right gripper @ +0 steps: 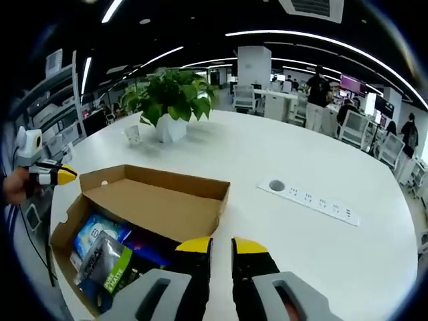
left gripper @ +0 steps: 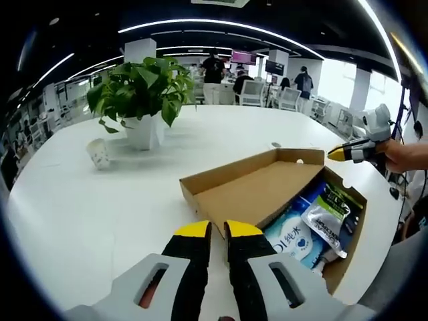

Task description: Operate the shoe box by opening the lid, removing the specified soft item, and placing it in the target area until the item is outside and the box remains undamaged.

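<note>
Desk: While poised over the open shoe box (left gripper: 348,200), lid (left gripper: 251,194) already laid back flat on the white table (left gripper: 100,214), what to do first?

Field: Spread the jaws. Left gripper (left gripper: 219,231) low at the lid's near edge, yellow tips drawn almost together, clasping nothing. Right gripper (right gripper: 221,246) across the box from it, likewise nearly closed and empty.

Desk: And the soft goods?

Field: Inside the box, packed close: blue wet-wipes pack (left gripper: 292,235) beside a silver-and-green pouch (left gripper: 329,215), darker packets underneath. Hard to tell which one is wanted; probably the wipes, being topmost and plumpest.

Desk: Best approach?

Field: Come down from above, not across the cardboard wall. Pinch a loose fold or sealed edge of the film rather than the bulging middle. Lift straight up, slowly, watching for neighbours dragged along. If needed, steady the lid lightly with the other gripper, without creasing it.

Desk: Drop zone?

Field: Bare tabletop beside the box, well short of the potted plant (left gripper: 144,93) and paper cup (left gripper: 98,154).
</note>
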A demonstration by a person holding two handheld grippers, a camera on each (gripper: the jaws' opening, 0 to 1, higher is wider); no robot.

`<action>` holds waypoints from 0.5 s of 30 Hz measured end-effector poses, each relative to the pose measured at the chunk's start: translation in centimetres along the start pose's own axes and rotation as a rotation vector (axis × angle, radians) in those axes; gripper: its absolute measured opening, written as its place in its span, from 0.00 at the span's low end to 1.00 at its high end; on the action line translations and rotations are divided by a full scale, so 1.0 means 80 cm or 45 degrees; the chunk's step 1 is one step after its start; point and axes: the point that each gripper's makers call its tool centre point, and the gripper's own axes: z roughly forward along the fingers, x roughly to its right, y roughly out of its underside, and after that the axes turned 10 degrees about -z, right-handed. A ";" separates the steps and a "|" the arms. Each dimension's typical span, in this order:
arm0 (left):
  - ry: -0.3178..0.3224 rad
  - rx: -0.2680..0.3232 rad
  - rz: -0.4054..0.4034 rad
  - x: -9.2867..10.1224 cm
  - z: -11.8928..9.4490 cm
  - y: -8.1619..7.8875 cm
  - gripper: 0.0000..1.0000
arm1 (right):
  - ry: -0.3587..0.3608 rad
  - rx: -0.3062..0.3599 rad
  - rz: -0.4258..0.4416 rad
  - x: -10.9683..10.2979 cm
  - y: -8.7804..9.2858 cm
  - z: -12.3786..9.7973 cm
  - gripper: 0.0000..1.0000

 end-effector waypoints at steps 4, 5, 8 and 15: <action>0.005 0.015 0.001 0.008 -0.009 0.001 0.08 | 0.009 0.010 0.022 0.003 0.006 -0.016 0.09; 0.010 0.017 0.000 0.011 -0.011 0.001 0.08 | 0.013 0.014 0.028 0.004 0.008 -0.021 0.09; 0.071 0.035 -0.029 0.028 -0.015 0.002 0.11 | 0.024 0.042 0.062 0.005 0.012 -0.036 0.11; 0.113 0.038 -0.024 0.053 -0.019 0.005 0.14 | 0.023 0.059 0.101 0.005 0.032 -0.057 0.12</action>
